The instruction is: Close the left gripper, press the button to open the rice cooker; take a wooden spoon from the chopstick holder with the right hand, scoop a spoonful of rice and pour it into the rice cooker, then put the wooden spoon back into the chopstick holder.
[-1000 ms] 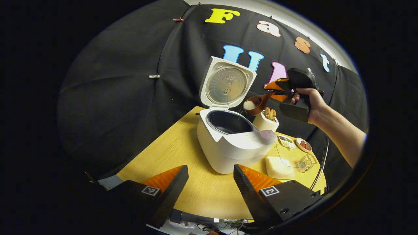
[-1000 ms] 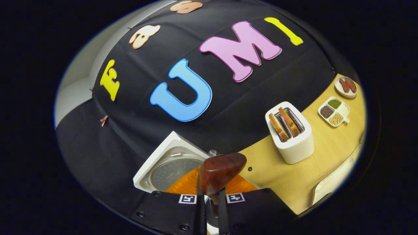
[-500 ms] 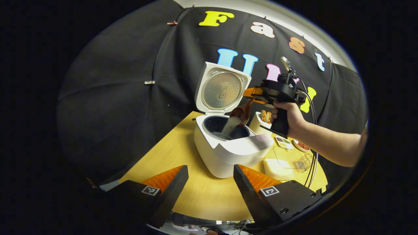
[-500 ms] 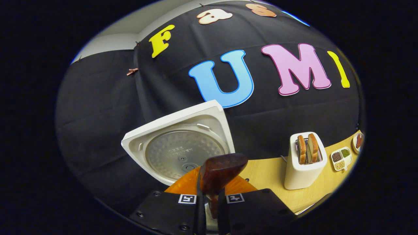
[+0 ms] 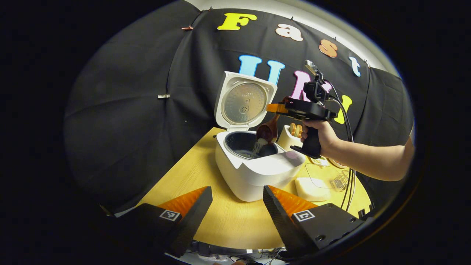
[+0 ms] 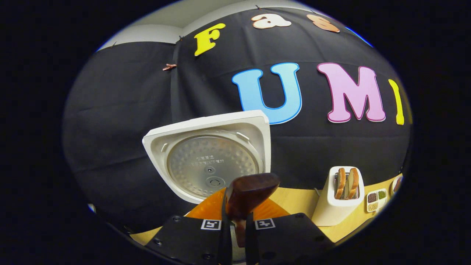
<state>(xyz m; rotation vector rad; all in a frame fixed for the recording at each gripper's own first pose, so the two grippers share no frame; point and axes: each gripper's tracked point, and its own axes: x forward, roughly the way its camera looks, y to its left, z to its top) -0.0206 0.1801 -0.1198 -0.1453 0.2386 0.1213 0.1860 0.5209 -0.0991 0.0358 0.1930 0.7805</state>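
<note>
Over the open rice cooker [image 5: 254,165] pot, R gripper [image 5: 275,108] clamps wooden spoon [image 5: 268,130] handle, bowl tipped down w/ rice [image 5: 259,144] falling in; L gripper [image 5: 237,206] wide, empty, nearer camera.

Left gripper [image 5: 237,206]: low, on the near side of the rice cooker [image 5: 254,169], fingers spread wide apart, nothing between them, pointing toward the cooker.

Right gripper [image 6: 235,224]: above and just right of the cooker's open pot, held level. Fingers nearly together, clamped on the handle of the wooden spoon [image 6: 248,193]. A bare hand [image 5: 319,135] wraps its pistol grip from below; the forearm reaches in from the right of the cooker.
</note>
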